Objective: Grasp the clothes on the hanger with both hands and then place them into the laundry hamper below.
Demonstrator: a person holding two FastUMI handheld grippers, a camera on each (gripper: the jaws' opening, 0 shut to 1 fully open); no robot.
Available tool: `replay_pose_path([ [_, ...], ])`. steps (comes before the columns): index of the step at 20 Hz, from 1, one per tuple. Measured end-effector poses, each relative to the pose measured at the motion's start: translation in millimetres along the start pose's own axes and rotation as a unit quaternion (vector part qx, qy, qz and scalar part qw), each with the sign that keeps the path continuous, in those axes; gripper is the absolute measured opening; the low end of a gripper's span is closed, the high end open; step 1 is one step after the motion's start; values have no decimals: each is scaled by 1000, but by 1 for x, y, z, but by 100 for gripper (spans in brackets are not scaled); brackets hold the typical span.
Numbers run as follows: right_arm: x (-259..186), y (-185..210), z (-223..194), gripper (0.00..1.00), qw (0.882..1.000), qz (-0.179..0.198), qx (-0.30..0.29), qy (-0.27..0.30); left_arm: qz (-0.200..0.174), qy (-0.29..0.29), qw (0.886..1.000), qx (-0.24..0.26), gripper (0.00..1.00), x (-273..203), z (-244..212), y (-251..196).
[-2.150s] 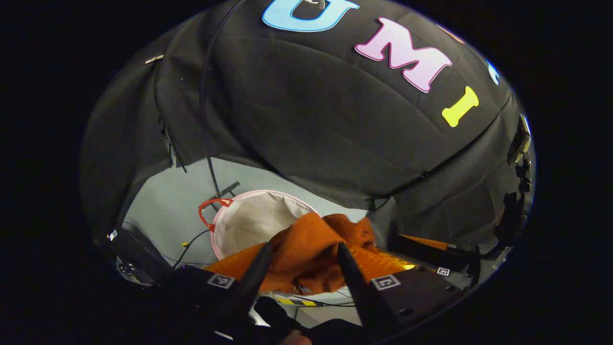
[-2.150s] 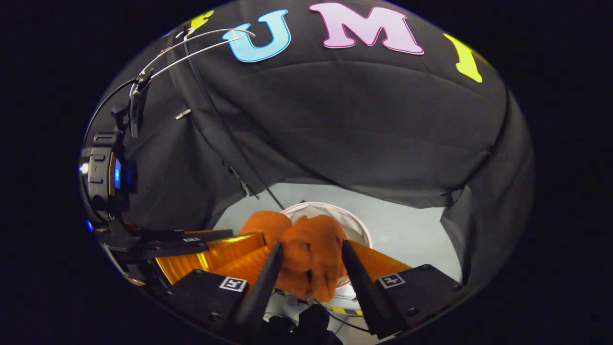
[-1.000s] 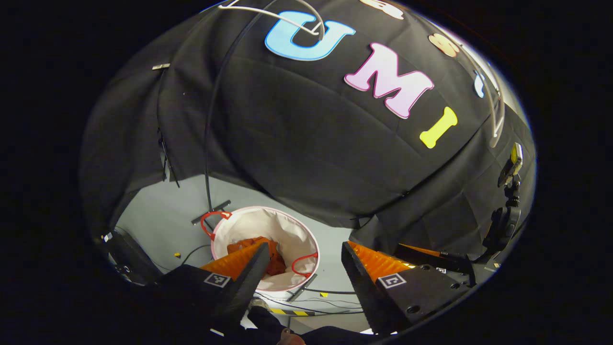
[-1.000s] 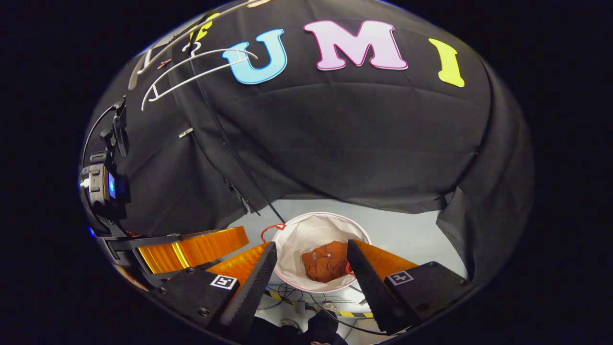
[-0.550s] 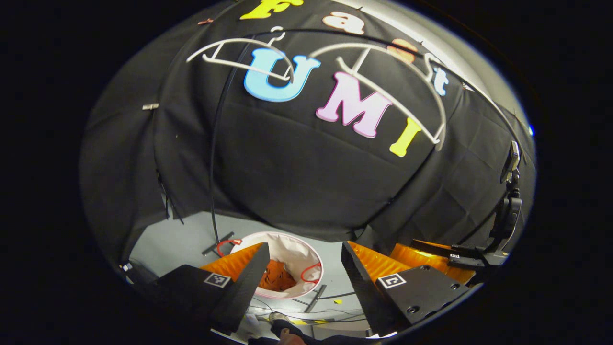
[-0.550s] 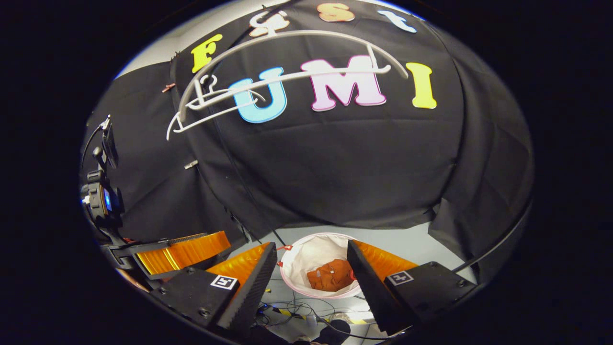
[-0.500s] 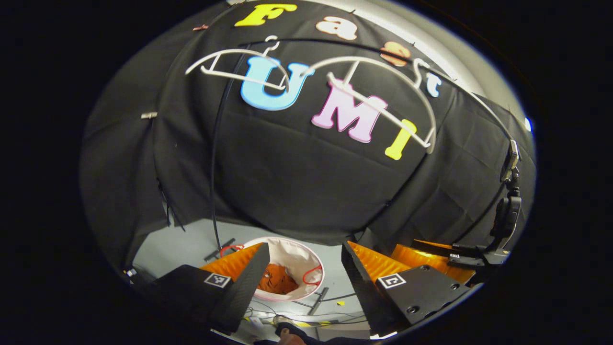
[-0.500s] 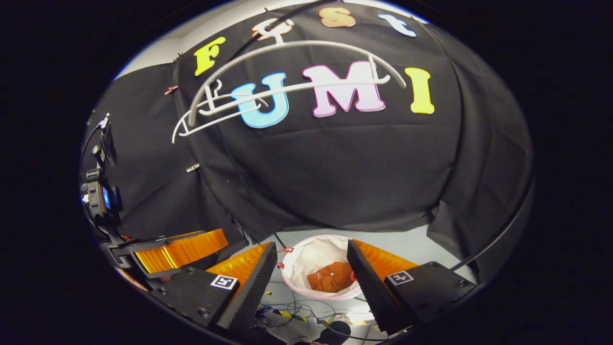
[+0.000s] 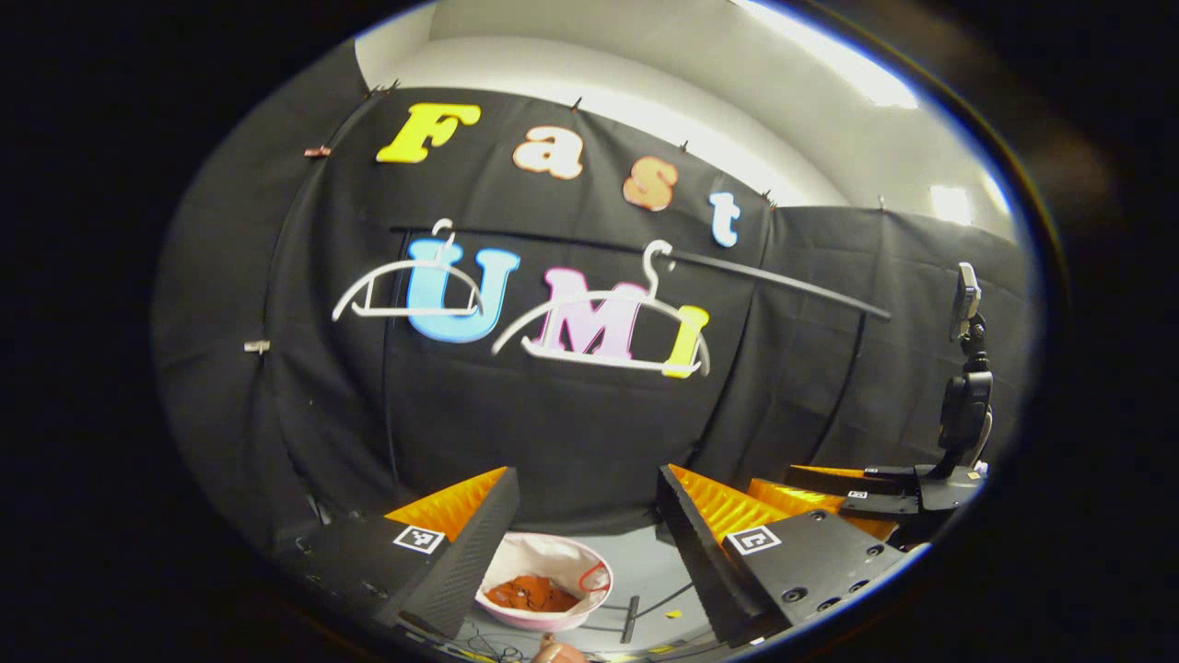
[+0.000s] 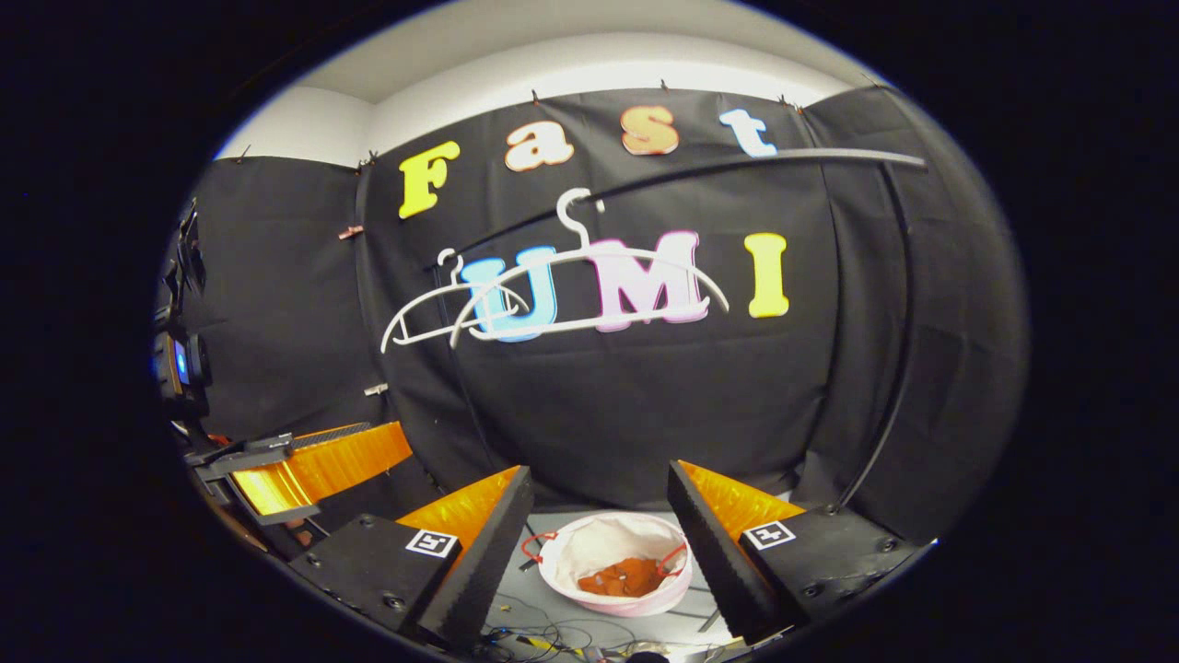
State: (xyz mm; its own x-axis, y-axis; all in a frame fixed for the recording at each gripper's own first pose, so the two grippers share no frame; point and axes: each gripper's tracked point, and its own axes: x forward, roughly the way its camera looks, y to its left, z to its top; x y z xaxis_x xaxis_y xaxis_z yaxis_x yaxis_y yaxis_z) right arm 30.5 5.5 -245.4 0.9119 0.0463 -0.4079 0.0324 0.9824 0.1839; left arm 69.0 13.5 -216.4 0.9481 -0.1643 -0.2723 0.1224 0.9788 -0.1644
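Both claws have risen well clear of the laundry hamper (image 10: 615, 564), left claw (image 9: 582, 543) and right claw (image 10: 599, 552) spread and empty. Orange clothes (image 10: 622, 577) lie inside, at six o'clock, so the task looks done. Right gripper view shows two bare hangers (image 10: 589, 295) overlapping; left gripper view shows them apart.

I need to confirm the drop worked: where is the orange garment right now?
The orange garment lies crumpled at the bottom of the white laundry hamper on the floor, below the two bare hangers; in the right gripper view it sits between that gripper's open jaws.
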Motion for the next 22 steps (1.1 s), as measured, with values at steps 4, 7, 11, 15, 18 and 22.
replay_pose_path([
  [4,-55,12,48,97,997,-9,-37,-70,-27,-62,998,-1,95,-46,50,-14],
  [7,-85,32,77,100,993,-9,-43,-109,-31,-105,994,20,92,-77,87,-17],
  [11,-117,50,110,89,989,-1,-27,-145,-45,-128,991,23,95,-101,112,-34],
  [15,-139,56,142,96,982,5,-26,-189,-46,-148,987,37,95,-117,130,-48],
  [18,-149,50,155,96,978,13,-28,-205,-53,-156,986,42,95,-124,135,-68],
  [22,-160,33,175,95,971,18,-32,-237,-44,-180,981,56,98,-129,153,-89],
])
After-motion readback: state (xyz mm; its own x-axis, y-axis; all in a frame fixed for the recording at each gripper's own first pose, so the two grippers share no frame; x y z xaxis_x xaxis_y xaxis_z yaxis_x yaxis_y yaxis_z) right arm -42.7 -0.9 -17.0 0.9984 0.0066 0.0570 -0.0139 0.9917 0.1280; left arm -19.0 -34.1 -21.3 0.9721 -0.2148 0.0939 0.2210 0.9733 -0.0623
